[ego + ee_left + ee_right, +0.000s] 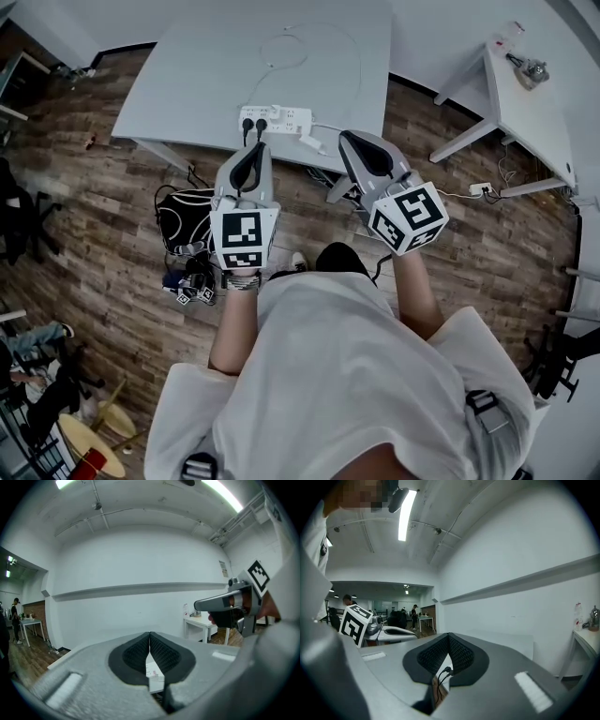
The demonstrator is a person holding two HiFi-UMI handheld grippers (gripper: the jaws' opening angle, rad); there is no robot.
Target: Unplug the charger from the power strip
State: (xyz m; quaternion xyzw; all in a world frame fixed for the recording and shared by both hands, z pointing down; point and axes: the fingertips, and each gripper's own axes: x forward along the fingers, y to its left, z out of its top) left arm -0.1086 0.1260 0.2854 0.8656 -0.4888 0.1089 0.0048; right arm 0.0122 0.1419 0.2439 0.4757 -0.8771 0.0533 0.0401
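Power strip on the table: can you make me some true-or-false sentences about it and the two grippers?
1. The power strip lies on a grey table. True.
2. The left gripper is holding a plug. False: it is shut with nothing in it.
3. Two black plugs sit in the power strip. True.
4. The right gripper is open wide. False: its gripper is shut too.
5. The floor is covered in carpet. False: it is wooden boards.
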